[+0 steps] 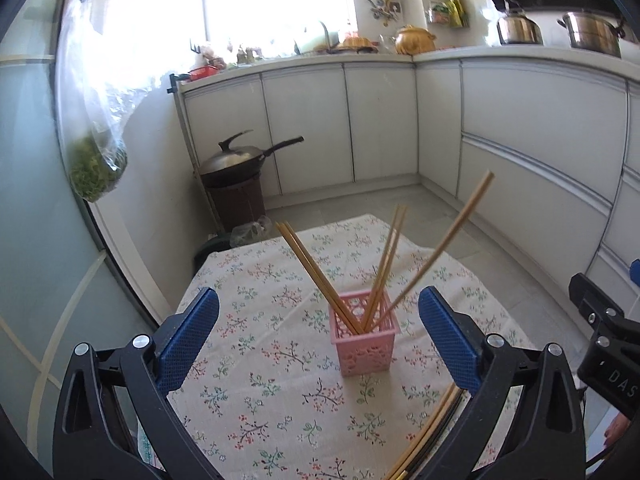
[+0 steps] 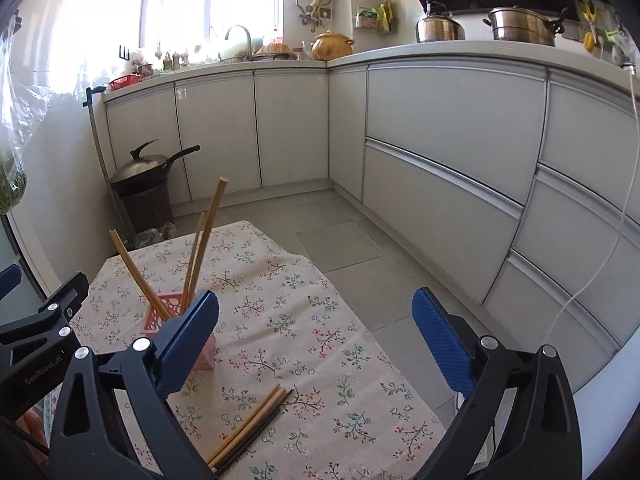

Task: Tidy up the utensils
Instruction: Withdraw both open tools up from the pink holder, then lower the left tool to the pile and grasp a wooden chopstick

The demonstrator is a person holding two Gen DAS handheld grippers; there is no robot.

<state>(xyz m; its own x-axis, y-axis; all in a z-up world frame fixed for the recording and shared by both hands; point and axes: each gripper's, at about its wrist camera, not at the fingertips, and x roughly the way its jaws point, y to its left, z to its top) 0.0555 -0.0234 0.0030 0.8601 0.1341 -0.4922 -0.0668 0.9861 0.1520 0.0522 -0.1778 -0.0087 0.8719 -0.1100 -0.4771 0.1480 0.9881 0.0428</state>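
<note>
Left gripper (image 1: 318, 336) is standing wide open over the table (image 1: 256, 408), gripping nothing; the pink holder (image 1: 365, 342) is sitting between and beyond its fingers. Right gripper (image 2: 316, 336) is likewise gaping and empty. Five chopsticks (image 1: 384, 264) are leaning in the holder (fanned apart). More loose chopsticks (image 2: 250, 426) are lying on the cloth just beside the right gripper's left finger (image 2: 188, 344).

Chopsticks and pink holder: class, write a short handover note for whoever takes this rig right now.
Left gripper: open, empty.
Right gripper: open, empty.
Pink holder stands on the floral tablecloth, with five chopsticks leaning in it.
Done: those are sorted.
Left: a bundle of loose chopsticks, light and dark, lies flat on the cloth near the grippers; likely next into the holder.
</note>
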